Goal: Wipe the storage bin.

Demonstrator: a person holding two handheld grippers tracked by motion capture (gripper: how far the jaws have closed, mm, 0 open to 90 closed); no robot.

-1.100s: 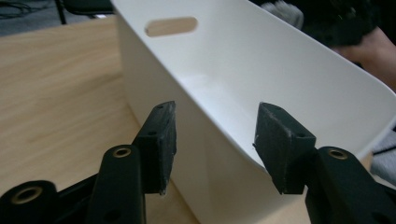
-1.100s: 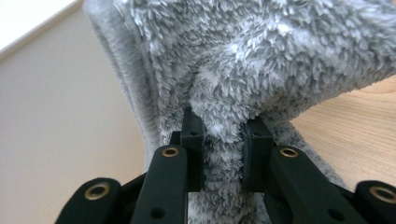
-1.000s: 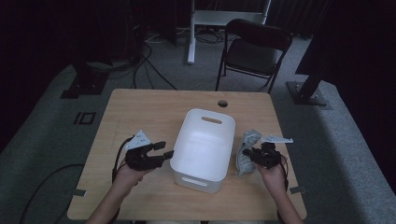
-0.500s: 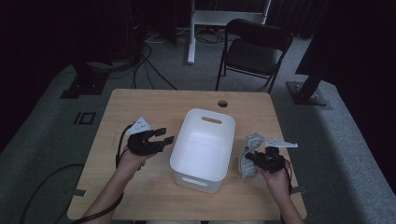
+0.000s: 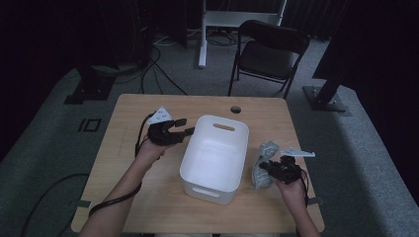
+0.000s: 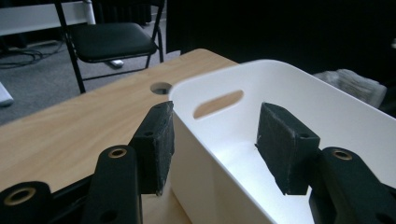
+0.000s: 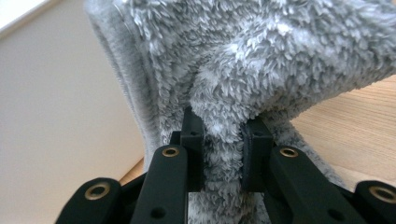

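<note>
A white plastic bin [image 5: 215, 153] with handle slots stands in the middle of the wooden table [image 5: 123, 128]. My left gripper [image 5: 182, 127] is open beside the bin's left wall near its far corner; in the left gripper view the jaws straddle the bin's rim [image 6: 205, 100], one pad outside and one over the inside. A fluffy grey cloth [image 5: 261, 163] lies right of the bin. My right gripper [image 5: 267, 167] is shut on a fold of that grey cloth [image 7: 224, 116], close to the bin's right wall [image 7: 56, 116].
The table has a round cable hole [image 5: 235, 109] near its far edge. A black folding chair [image 5: 269, 54] stands behind the table, and stand bases and cables lie on the grey floor around it.
My left gripper has moved away from me and toward the bin's far left corner. My right gripper has drawn back toward me a little, still on the cloth.
</note>
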